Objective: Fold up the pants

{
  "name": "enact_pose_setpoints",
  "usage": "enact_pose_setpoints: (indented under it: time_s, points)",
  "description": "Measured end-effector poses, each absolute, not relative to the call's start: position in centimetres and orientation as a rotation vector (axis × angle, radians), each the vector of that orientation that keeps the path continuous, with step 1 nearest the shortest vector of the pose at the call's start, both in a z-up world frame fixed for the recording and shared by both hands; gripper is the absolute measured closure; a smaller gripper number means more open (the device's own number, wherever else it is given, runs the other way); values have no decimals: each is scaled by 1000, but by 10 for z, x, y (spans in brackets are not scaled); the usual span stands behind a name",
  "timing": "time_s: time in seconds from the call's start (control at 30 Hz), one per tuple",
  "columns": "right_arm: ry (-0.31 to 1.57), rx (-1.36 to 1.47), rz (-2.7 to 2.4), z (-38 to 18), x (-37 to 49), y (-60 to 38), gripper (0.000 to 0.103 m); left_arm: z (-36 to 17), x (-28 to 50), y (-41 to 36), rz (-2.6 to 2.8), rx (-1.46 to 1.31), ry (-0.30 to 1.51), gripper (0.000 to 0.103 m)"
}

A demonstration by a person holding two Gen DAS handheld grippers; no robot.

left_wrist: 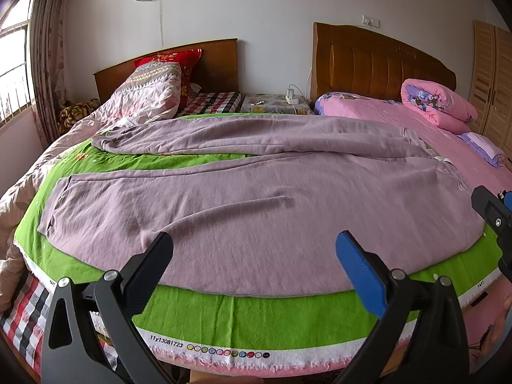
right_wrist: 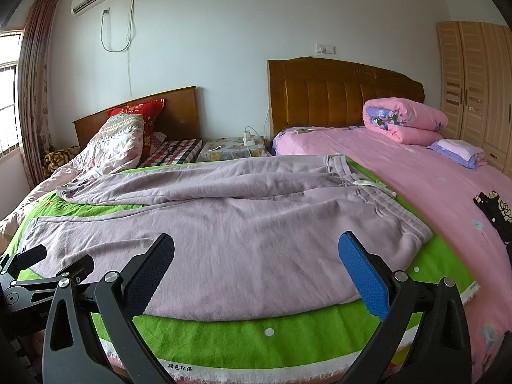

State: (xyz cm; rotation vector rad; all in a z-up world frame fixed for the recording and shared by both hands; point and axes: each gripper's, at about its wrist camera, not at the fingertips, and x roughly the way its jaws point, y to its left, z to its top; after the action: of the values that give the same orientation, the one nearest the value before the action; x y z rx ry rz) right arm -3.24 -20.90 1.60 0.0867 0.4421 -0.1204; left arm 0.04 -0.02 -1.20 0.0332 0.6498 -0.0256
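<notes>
Lilac sweatpants [left_wrist: 243,198] lie spread on a green cloth [left_wrist: 256,316] over the bed, legs pointing left, waistband with a white drawstring at the right [right_wrist: 377,185]. The far leg is rumpled and angled away from the near leg. My left gripper [left_wrist: 254,252] is open and empty, hovering just above the near edge of the near leg. My right gripper [right_wrist: 256,252] is open and empty, above the near edge of the pants near the hip. Each gripper shows at the edge of the other's view.
A pink bedsheet [right_wrist: 432,185] with a rolled pink quilt [right_wrist: 406,121] lies to the right. A second bed with a patterned quilt [right_wrist: 115,147] and red pillow is at the back left. A nightstand [right_wrist: 233,148] stands between the headboards. A wardrobe [right_wrist: 476,89] is at far right.
</notes>
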Motion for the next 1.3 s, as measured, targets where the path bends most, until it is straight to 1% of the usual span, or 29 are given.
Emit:
enact_pose_setpoints:
  time_s: [1.3]
  points:
    - [451,94,-120,8,-31,-212,4,-16,2,-2,-32,36,659,1]
